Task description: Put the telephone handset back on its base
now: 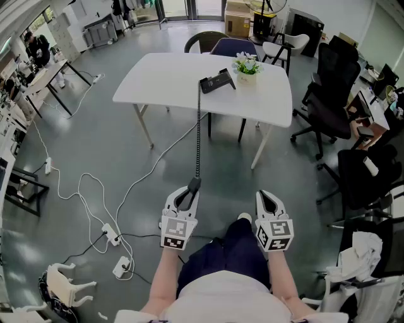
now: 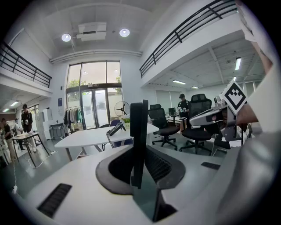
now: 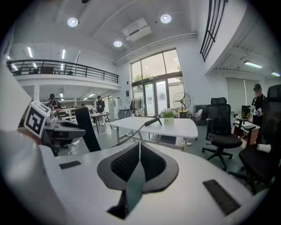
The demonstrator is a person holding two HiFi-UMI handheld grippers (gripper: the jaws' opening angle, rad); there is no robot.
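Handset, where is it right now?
The handset is held by the left gripper, low in the head view, well short of the base on the white table.

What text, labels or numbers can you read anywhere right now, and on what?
No text is readable.
Marker cubes: black-and-white square patterns only, no letters.
Telephone base: any print too small to read.
Cardboard box: any print too small to read.

I see the black handset (image 2: 138, 140) standing edge-on, clamped in my left gripper's (image 1: 187, 193) jaws, near me. Its coiled cord (image 1: 198, 135) stretches straight to the black base (image 1: 218, 82), far off on the white table (image 1: 158, 82).
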